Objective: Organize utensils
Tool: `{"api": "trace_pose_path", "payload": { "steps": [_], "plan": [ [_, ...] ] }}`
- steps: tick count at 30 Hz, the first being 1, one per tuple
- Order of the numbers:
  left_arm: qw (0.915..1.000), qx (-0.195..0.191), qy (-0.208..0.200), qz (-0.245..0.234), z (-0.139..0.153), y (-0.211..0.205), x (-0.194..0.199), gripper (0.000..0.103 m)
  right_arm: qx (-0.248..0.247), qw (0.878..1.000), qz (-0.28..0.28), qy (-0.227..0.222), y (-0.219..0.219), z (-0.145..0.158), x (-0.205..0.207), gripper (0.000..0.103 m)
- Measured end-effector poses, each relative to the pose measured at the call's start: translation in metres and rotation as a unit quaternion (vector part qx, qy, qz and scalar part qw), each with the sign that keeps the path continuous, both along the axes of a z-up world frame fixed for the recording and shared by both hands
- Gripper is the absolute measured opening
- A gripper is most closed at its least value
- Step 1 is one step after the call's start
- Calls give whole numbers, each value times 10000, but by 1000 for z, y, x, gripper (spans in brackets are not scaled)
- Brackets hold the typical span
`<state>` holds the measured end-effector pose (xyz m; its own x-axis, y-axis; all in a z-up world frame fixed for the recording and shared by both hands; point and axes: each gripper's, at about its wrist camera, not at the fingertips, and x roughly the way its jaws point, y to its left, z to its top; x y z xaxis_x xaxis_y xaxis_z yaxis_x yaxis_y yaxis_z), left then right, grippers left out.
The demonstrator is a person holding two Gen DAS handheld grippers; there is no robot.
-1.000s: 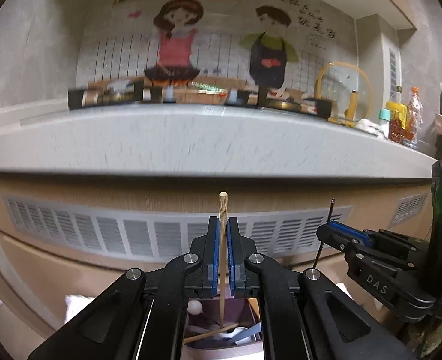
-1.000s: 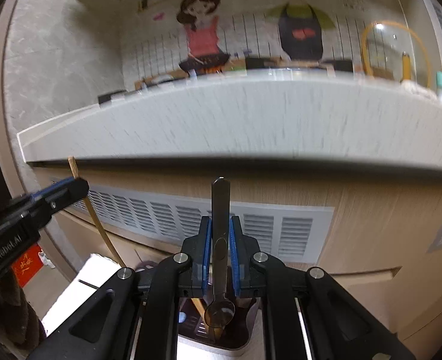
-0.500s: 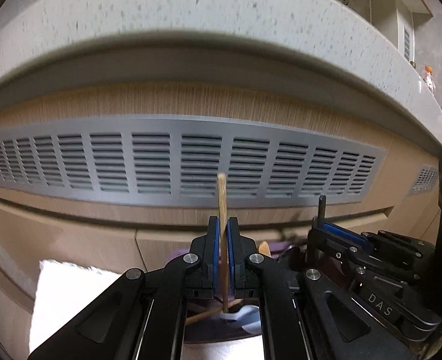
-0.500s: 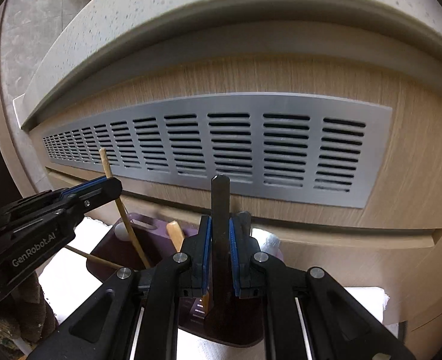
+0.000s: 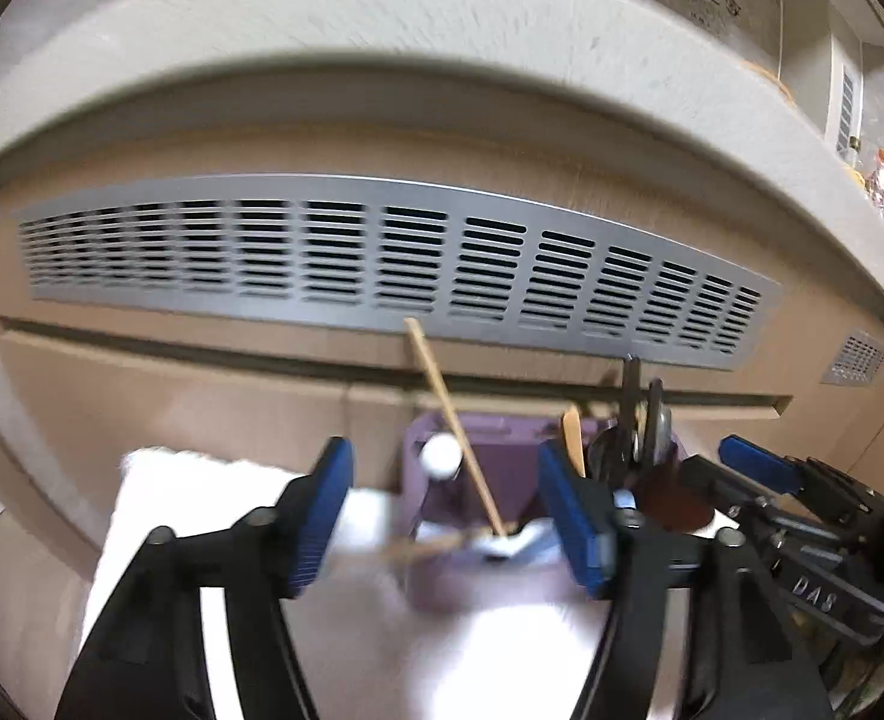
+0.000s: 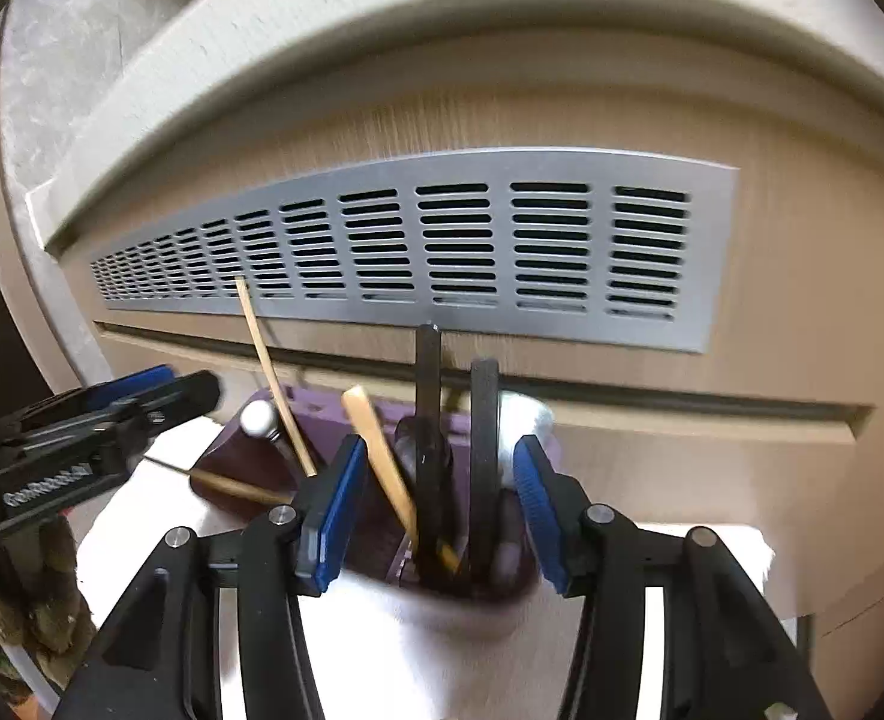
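Note:
A purple utensil holder (image 5: 490,450) (image 6: 376,522) stands on a white cloth. My left gripper (image 5: 451,516) is open around its left part, where a wooden chopstick (image 5: 454,426) (image 6: 271,372) leans free beside a white-knobbed utensil (image 5: 441,456). My right gripper (image 6: 433,507) is open around its right part, where two dark metal handles (image 6: 430,420) and a wooden-handled utensil (image 6: 382,456) stand. Nothing is gripped. Each gripper also shows at the other view's edge.
A wooden cabinet front with a long grey vent grille (image 5: 382,258) (image 6: 442,240) rises just behind the holder, under an overhanging stone countertop (image 5: 382,30). The white cloth (image 5: 214,498) spreads to the left and below. Another chopstick (image 6: 232,486) lies flat by the holder.
Both grippers have opened. The left let go of the chopstick, which now leans left in the holder. The right let go of the dark metal utensil, which now stands in the holder.

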<state>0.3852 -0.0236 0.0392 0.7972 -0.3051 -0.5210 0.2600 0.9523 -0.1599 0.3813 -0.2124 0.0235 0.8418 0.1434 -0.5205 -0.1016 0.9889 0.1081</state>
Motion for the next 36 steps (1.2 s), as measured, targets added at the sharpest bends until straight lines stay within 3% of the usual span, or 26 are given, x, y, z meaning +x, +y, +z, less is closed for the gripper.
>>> {"api": "trace_pose_path", "payload": {
  "steps": [4,7,13,18,22,28,36],
  "plan": [
    [9993,169,-285,147,-2,19,-58,92,-43,10000,-61,-31,3,-1,-41,51],
    [9976,292,-551,288,-7,27,-107,102,-107,9997,-176,-115,9,-8,-79,58],
    [9937,641,-776,492,-30,38,-201,103,-23,9993,-325,-192,20,-28,-168,69],
    [9902,492,-1095,716,-55,41,-259,103,-184,9986,-412,-275,32,-52,-236,85],
    [9834,663,-1439,884,-73,35,-277,103,-349,9959,-623,-563,33,-59,-271,93],
    [9893,588,-1156,676,-91,26,-271,103,-229,9901,-1127,-807,18,-72,-290,97],
    [9884,723,-1105,753,-93,25,-266,103,-297,9908,-1180,-601,11,-81,-280,97]
  ]
}}
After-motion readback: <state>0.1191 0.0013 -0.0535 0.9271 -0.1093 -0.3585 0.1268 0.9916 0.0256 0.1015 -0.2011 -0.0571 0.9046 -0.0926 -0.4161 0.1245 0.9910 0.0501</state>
